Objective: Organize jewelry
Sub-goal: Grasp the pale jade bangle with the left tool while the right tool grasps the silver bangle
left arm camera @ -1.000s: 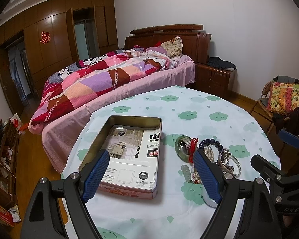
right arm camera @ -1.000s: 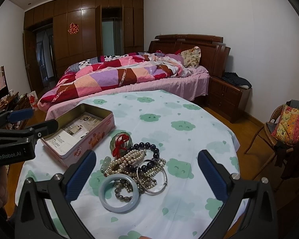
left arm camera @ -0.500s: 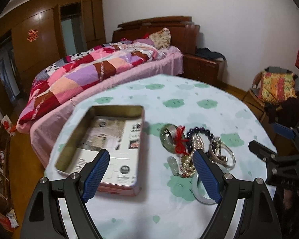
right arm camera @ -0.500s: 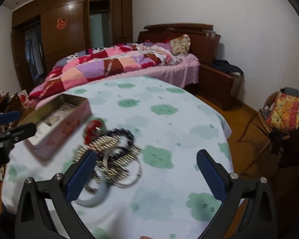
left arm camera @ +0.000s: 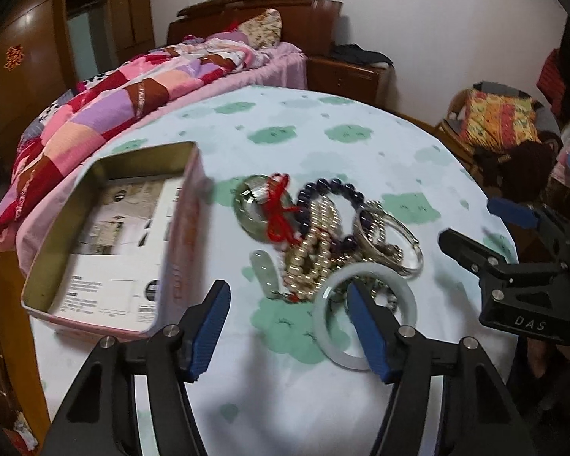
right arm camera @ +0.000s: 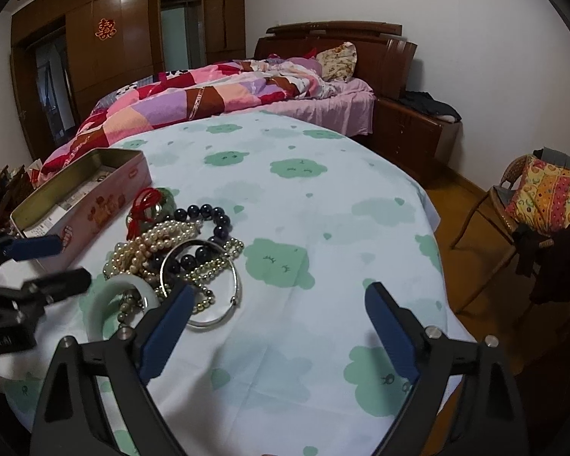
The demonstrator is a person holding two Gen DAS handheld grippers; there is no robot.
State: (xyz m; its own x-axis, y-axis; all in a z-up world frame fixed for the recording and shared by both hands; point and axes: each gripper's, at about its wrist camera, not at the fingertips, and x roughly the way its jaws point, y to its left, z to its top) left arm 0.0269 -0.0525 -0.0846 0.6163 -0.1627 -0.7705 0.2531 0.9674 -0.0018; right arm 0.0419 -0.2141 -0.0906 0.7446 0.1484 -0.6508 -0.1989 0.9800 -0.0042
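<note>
A jewelry pile lies mid-table: a jade disc with red cord [left arm camera: 262,205], dark beads [left arm camera: 334,190], pearl strands [left arm camera: 311,258], a silver bangle [left arm camera: 399,250] and a pale jade bangle [left arm camera: 361,323]. To its left stands an open pink tin [left arm camera: 182,250] lined with printed paper. My left gripper [left arm camera: 287,296] hovers at the pile's near edge, its jaws closing, right finger over the pale bangle, nothing pressed. In the right wrist view my right gripper [right arm camera: 281,296] is wide and closing slightly over bare cloth, just right of the silver bangle [right arm camera: 224,315].
The round table wears a white cloth with green clouds [right arm camera: 292,167]; its edge drops off near right. A bed with a patchwork quilt [right arm camera: 216,98] lies beyond, with a wooden nightstand [right arm camera: 406,133] beside it. A wicker chair with a cushion [right arm camera: 551,193] stands on the right.
Both grippers have sunk toward the table and tilted down, so the jewelry looms larger. The left jaws have narrowed. The right gripper has shifted to the pile's right side.
</note>
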